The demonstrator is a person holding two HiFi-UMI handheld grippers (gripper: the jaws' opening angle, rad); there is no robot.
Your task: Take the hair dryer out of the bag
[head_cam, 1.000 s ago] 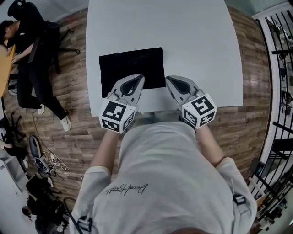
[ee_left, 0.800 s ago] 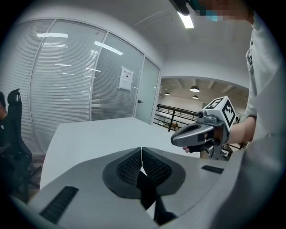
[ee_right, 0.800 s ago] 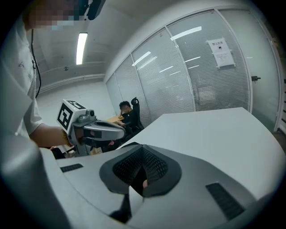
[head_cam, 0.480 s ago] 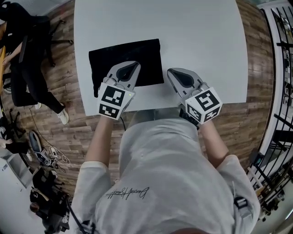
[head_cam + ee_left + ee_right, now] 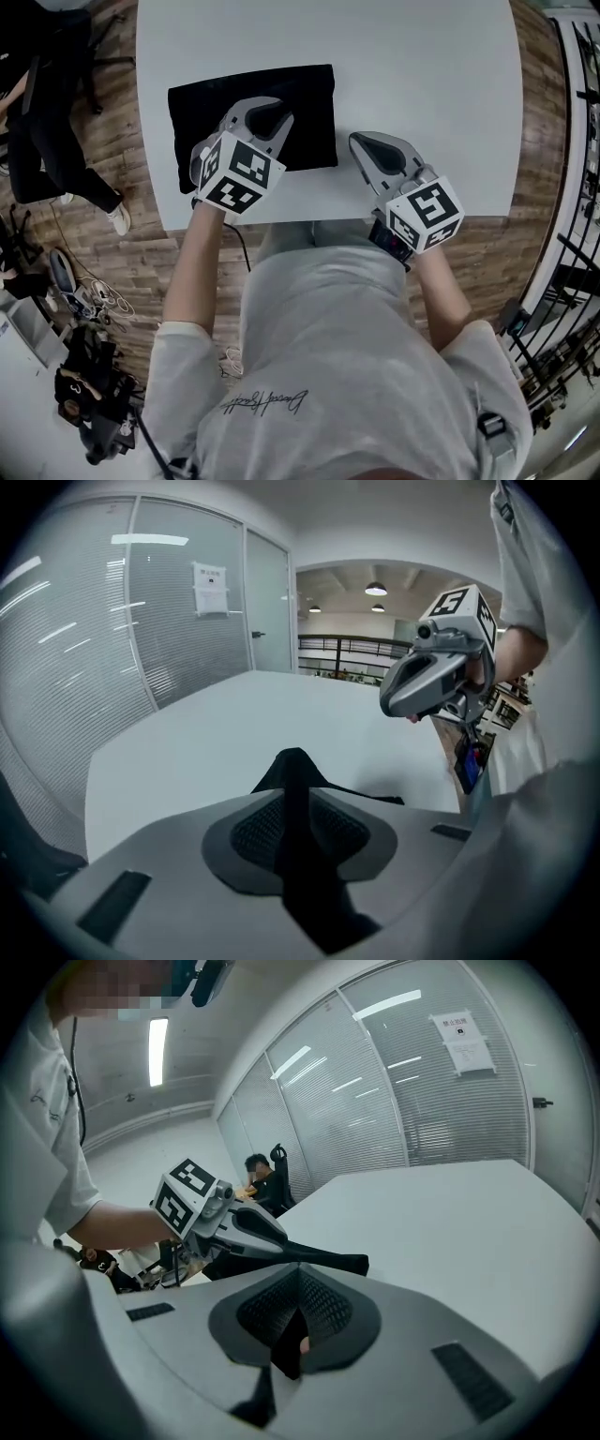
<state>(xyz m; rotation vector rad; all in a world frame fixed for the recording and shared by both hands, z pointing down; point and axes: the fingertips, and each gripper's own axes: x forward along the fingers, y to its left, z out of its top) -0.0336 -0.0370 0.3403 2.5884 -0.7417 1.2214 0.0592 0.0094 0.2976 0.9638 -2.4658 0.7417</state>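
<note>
White table [image 5: 422, 75] on wood floor [image 5: 534, 141] is filling the head view. Black bag [image 5: 309, 112] is lying flat on it, long axis running side to side, crosswise to the way the left gripper [image 5: 265, 108] is pointing. Which end is its mouth, cannot tell. Hair dryer is not showing in any view; only the bag's cloth is.

Left gripper is tilting down over the near part of the bag, tips right above the fabric. Its jaws have just been opening and are standing apart, with black bag cloth showing in the gap at the tips and no pads pressing on it.

Right gripper [image 5: 367, 142] is hovering over bare table just beside the bag's right edge, apart from it, jaws closed together on nothing. Bag is lying off to this gripper's left.
</note>
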